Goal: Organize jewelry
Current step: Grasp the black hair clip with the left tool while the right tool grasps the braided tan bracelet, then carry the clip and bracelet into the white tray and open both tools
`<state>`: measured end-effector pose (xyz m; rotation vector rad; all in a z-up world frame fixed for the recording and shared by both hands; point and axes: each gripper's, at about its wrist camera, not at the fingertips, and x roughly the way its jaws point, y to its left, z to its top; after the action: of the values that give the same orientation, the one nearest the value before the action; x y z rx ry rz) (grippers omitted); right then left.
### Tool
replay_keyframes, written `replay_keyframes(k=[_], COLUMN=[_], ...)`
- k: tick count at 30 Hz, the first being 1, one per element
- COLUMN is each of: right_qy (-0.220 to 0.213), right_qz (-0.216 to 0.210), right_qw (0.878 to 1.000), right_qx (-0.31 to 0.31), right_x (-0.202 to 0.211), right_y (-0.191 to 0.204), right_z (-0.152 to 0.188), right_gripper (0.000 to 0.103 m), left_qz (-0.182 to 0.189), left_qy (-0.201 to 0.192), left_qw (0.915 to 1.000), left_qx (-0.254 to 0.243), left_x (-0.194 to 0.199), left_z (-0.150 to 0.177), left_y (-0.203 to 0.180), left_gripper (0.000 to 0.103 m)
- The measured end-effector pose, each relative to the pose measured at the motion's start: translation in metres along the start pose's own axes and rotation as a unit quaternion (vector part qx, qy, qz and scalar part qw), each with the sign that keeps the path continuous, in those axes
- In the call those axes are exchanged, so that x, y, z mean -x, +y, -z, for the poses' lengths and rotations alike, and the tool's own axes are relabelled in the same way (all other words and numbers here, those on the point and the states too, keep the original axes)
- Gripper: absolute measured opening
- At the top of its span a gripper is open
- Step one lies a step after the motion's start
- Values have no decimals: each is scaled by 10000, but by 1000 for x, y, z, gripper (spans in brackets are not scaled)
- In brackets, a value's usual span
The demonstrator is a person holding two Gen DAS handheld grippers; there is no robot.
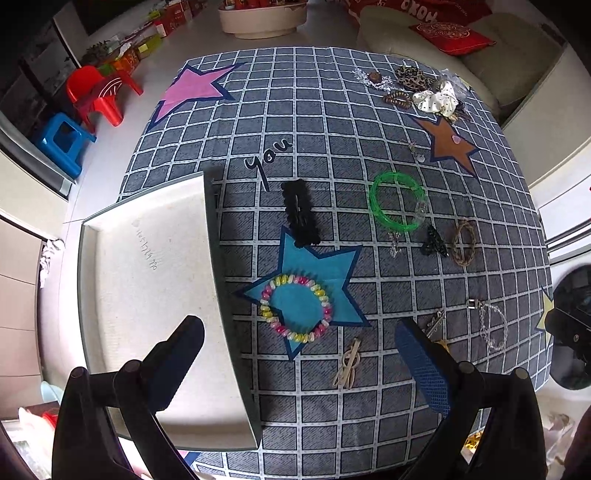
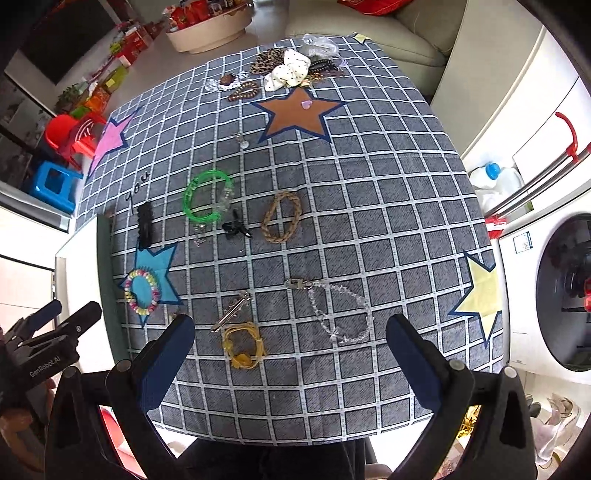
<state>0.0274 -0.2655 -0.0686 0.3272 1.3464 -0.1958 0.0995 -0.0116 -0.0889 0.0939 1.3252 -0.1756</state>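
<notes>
Both the left gripper and right gripper hover spread wide and empty above the checked fabric tabletop; a pastel coiled-plastic bracelet lies at twelve o'clock, beside a white shallow tray.

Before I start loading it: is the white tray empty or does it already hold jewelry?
Empty: the white tray shows only bare lining; its near corner sits behind the left gripper.

Background only: red plastic chair at 10 o'clock, blue stool just below it. Round cream tub at 12. Beige sofa with red cushion at 1. Washing machine at 3.
</notes>
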Motion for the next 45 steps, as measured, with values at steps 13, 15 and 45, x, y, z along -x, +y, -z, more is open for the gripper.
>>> replay_keyframes(k=[13,15,45], right_qy=[507,588,498], right_qz=[149,195,197], right_qw=[9978,9965,9855], right_qx=[412,556,1613], right_x=[-82,-96,-132], right_y=[-6,-3,47], right_z=[-73,-81,-74], right_gripper=[103,103,7], left_qz=[-27,-73,18], left_qy=[-83,46,200], left_qw=[9998,9997,9991], left_qx=[174,219,369], left_x=[-59,-75,-112], left_z=[-68,-75,-72], left_y=[-10,-11,-13], left_gripper=[102,98,36])
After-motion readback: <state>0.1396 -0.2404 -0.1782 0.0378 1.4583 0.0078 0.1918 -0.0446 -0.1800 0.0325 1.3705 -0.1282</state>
